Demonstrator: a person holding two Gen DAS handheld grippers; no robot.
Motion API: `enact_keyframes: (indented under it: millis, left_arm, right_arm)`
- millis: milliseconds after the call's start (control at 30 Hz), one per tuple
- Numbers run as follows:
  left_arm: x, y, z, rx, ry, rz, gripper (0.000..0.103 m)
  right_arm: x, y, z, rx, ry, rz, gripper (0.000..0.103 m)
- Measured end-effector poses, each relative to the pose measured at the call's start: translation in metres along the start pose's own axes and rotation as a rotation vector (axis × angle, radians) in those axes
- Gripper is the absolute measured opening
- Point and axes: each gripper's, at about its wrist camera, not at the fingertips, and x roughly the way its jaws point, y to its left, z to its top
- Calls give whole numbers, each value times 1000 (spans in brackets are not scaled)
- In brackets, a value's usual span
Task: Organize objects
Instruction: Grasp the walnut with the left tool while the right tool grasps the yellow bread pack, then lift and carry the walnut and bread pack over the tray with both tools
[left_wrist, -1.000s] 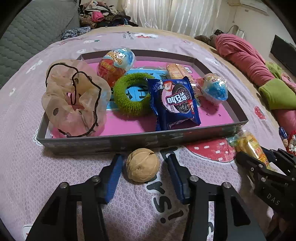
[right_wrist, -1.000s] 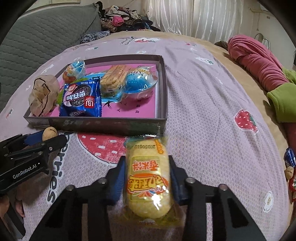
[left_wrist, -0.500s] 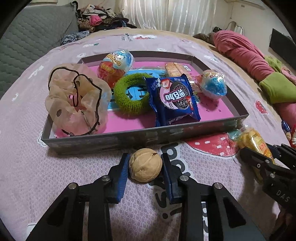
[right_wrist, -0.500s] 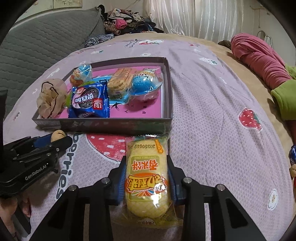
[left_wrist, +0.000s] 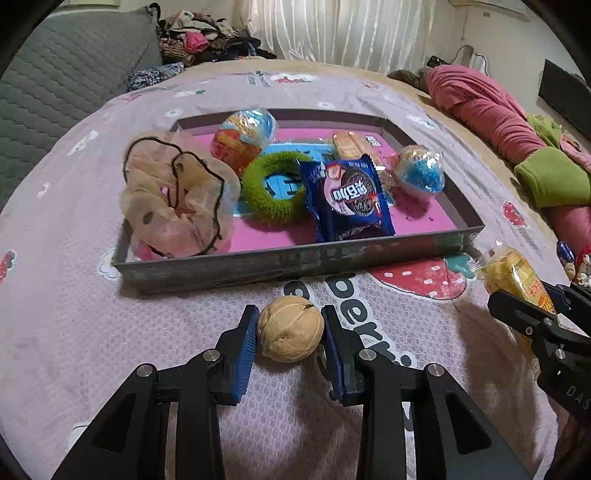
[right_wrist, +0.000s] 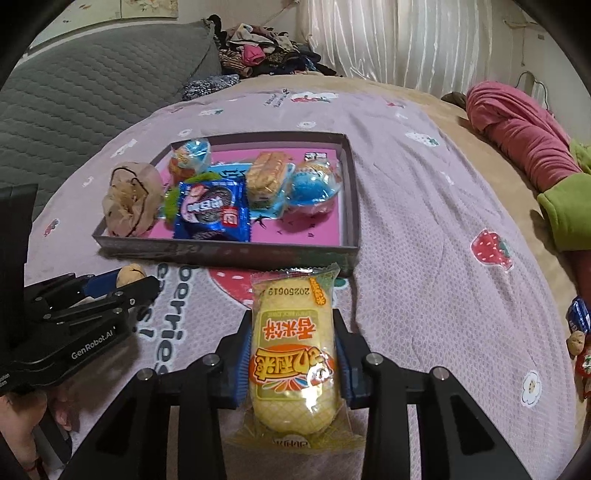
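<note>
Gripping a walnut (left_wrist: 290, 329) between its blue pads, the left claw (left_wrist: 290, 334) sits on the bed just near of the tray's (left_wrist: 295, 260) front wall; to its right the right claw (right_wrist: 293, 363) is clenched on a yellow cake packet (right_wrist: 293, 354). Most of the sorting looks done: a beige scrunchie (left_wrist: 173, 195), green hair tie (left_wrist: 273, 192), blue cookie packet (left_wrist: 349, 199), biscuits (left_wrist: 352, 146) and two wrapped toy eggs (left_wrist: 243, 138) already lie in the tray. The walnut and packet remain outside. The front wall must be cleared, and free room inside lies at the near right.
</note>
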Motion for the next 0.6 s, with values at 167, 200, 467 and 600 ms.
enact_keyframes:
  millis: [167, 200, 467, 600]
  left_arm:
    - [-17, 3, 3, 0, -16, 5, 35]
    - [-20, 4, 4, -1, -20, 4, 35]
    - [-52, 12, 14, -9, -56, 14, 35]
    - [-67, 14, 16, -8, -71, 22, 35]
  right_arm:
    - [-13, 6, 5, -9, -16, -1, 38]
    - [-16, 7, 6, -11, -23, -3, 38]
    - [-41, 22, 20, -31, -61, -4, 38]
    - [-56, 31, 26, -42, -86, -4, 38]
